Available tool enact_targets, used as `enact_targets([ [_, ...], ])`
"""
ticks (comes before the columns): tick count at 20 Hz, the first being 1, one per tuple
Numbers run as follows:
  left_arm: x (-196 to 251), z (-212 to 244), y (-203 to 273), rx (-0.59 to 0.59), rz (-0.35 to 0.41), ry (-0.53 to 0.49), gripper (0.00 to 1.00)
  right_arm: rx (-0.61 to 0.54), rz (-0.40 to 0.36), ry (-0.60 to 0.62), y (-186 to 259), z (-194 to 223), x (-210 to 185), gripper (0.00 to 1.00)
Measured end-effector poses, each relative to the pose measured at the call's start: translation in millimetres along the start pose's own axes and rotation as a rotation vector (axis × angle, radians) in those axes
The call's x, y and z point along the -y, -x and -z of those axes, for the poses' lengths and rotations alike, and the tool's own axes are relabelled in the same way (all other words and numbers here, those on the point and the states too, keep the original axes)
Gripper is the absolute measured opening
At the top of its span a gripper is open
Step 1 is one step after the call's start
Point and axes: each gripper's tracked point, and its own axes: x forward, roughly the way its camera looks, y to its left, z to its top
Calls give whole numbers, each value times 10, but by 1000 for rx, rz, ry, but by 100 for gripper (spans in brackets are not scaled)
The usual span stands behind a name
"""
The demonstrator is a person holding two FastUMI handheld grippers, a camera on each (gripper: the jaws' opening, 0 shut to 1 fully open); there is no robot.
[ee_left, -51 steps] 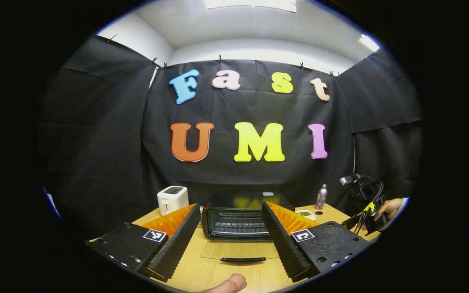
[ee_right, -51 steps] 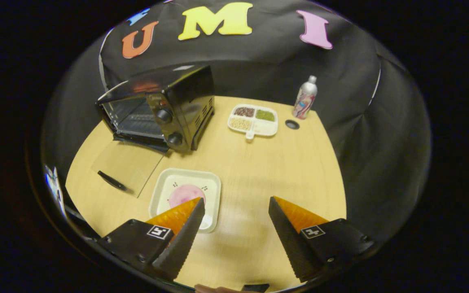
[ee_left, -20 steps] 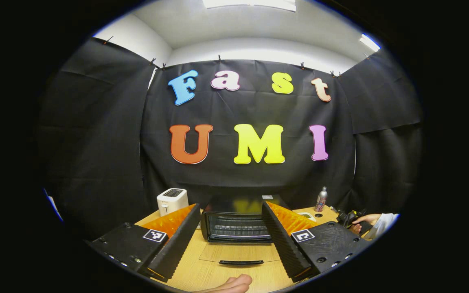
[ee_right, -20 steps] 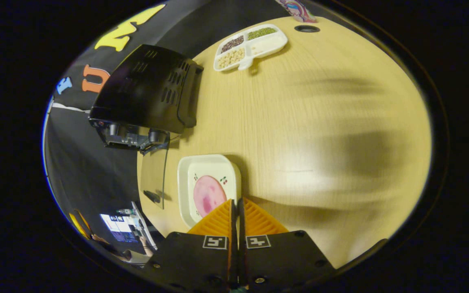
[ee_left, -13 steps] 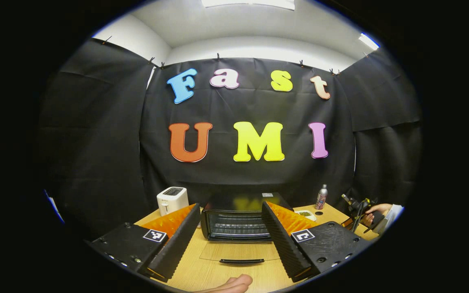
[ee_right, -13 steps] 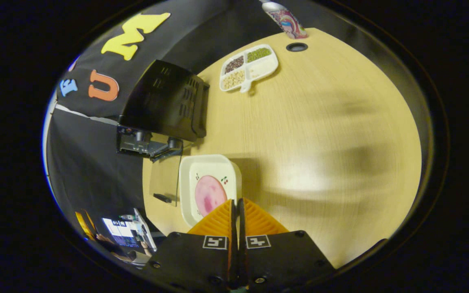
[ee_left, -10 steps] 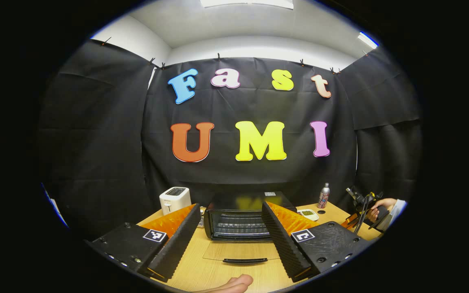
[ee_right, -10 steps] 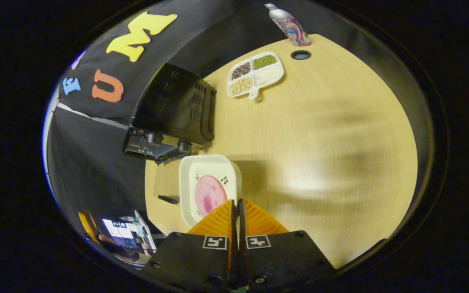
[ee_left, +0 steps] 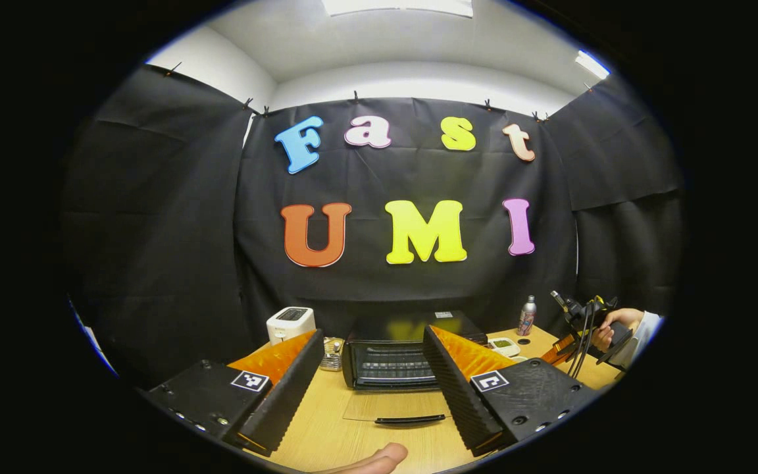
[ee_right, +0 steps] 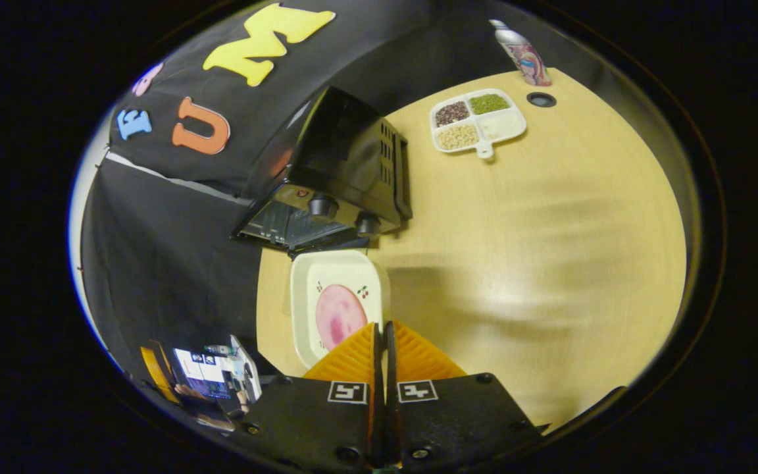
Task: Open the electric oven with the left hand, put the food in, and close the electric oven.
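Black cloth closes off the booth behind a pale wooden table [ee_right: 550, 230], on which the electric oven [ee_left: 392, 355] stands with its glass door [ee_left: 395, 411] folded flat onto the tabletop, handle toward the camera. Its wire rack is seen exposed through the open mouth.

In the right gripper view, the right gripper [ee_right: 382, 339] is clenched on the near rim of a square white plate [ee_right: 336, 303]; both orange fingers are pressed together over the edge. A pink round slice of food [ee_right: 338, 316] lies on the plate, which appears lifted clear of the table and just beside the oven's open front. A divided snack tray [ee_right: 478, 122] and a bottle [ee_right: 525, 56] are set well apart at the far side.

In the left gripper view, the left gripper [ee_left: 372, 368] is held released, jaws wide, empty, in front of the open door. A white toaster [ee_left: 291, 322] stands to the oven's left.

Judged step: carrying the plate into the oven. The plate should be kept level, since it is pinched by one edge only and the slice could slide. It should be brought square to the mouth, passed over the lowered door, and set on the rack before the grip is loosened. The left gripper is best kept clear of the door.
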Motion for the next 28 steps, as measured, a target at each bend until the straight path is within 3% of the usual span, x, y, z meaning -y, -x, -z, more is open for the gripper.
enact_targets([
  [8, -264, 81, 65, -7, -28, 14, 95, -48, -17, 13, -555, 103, -511, 4],
  [13, -411, 100, 101, 3, -38, 13, 95, 31, 20, -29, -929, 59, -762, 4],
  [21, -515, 239, 77, -1, -15, 36, 95, 193, -31, -237, -1434, 15, -1231, 2],
  [28, -609, 387, 130, 1, -8, 29, 95, 434, -85, -596, -1689, -240, -1217, 2],
])
